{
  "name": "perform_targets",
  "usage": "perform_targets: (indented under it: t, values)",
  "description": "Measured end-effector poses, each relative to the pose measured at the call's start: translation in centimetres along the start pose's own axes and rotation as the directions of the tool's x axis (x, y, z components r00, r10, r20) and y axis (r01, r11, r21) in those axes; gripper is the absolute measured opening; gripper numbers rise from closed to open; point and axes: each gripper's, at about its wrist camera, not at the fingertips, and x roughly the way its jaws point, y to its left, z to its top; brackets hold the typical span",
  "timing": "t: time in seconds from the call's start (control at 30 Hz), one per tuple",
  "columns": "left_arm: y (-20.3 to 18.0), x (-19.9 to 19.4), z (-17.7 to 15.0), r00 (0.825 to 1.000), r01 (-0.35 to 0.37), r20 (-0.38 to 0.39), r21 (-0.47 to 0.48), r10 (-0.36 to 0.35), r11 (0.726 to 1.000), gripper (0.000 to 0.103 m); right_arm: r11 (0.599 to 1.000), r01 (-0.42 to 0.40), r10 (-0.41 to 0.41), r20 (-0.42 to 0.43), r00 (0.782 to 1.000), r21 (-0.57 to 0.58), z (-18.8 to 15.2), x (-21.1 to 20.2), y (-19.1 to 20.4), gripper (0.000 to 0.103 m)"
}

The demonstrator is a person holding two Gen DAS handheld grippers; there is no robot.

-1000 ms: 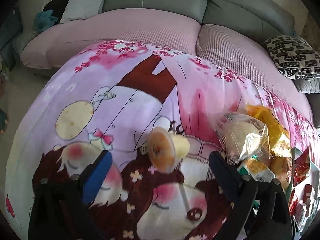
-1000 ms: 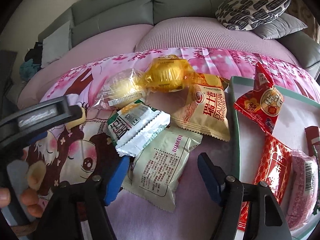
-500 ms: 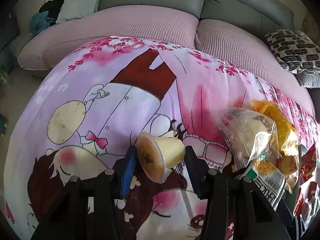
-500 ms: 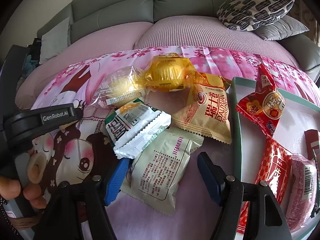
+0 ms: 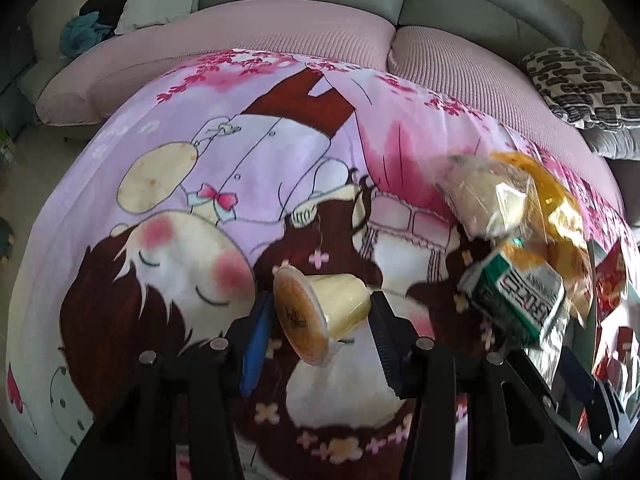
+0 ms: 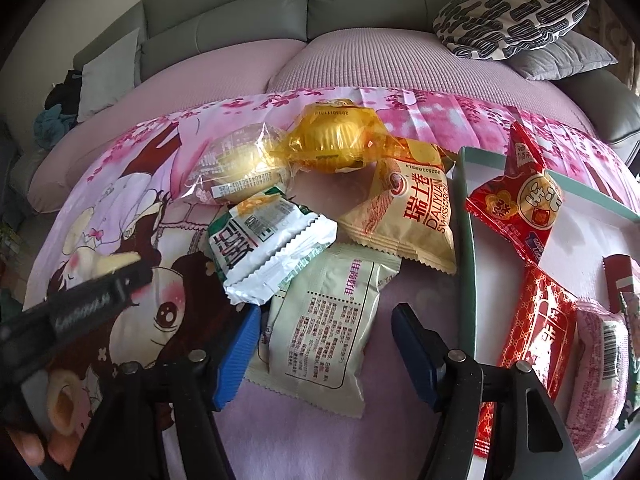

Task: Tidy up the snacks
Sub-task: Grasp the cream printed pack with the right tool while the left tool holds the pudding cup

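Observation:
My left gripper (image 5: pixel 320 316) is shut on a small yellow jelly cup (image 5: pixel 320 312), held on its side above the cartoon-print blanket (image 5: pixel 240 160). My right gripper (image 6: pixel 324 344) is open and empty, its fingers astride a pale green snack packet (image 6: pixel 324 328). Beside that packet lie a green-and-white packet (image 6: pixel 268 244), a beige Swiss roll packet (image 6: pixel 408 216), a clear-wrapped bun (image 6: pixel 240 168) and a gold-wrapped cake (image 6: pixel 336 140). A teal-rimmed tray (image 6: pixel 466 240) at the right holds red packets (image 6: pixel 520 208) and a pink one (image 6: pixel 600 368).
A grey sofa with pink seat covers (image 6: pixel 360 60) runs behind the blanket. A black-and-white patterned pillow (image 6: pixel 508 16) lies at the back right. The left gripper's body (image 6: pixel 80 304) shows at the left edge of the right wrist view.
My left gripper closed on the jelly cup and lifted it, moving right toward the snack pile. My right gripper stayed open over the pale green packet.

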Motion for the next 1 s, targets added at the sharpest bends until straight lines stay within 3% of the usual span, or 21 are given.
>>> perform_targets:
  t: [0.3, 0.4, 1.0]
  values:
    - [0.1, -0.2, -0.5, 1.000, 0.004, -0.007, -0.011, -0.004, 1.000, 0.050, 0.998, 0.036, -0.037, -0.013, 0.999, -0.055, -0.6, -0.1, 0.7, 0.070]
    - [0.2, -0.2, -0.5, 1.000, 0.007, -0.008, -0.016, -0.007, 1.000, 0.050, 0.996, 0.060, -0.060, -0.009, 0.998, -0.060, -0.8, -0.1, 0.8, 0.062]
    - [-0.3, -1.1, -0.9, 1.000, -0.025, 0.014, -0.013, 0.025, 1.000, 0.043, 1.000, 0.008, -0.008, 0.038, 0.999, 0.001, -1.3, -3.1, -1.6, 0.054]
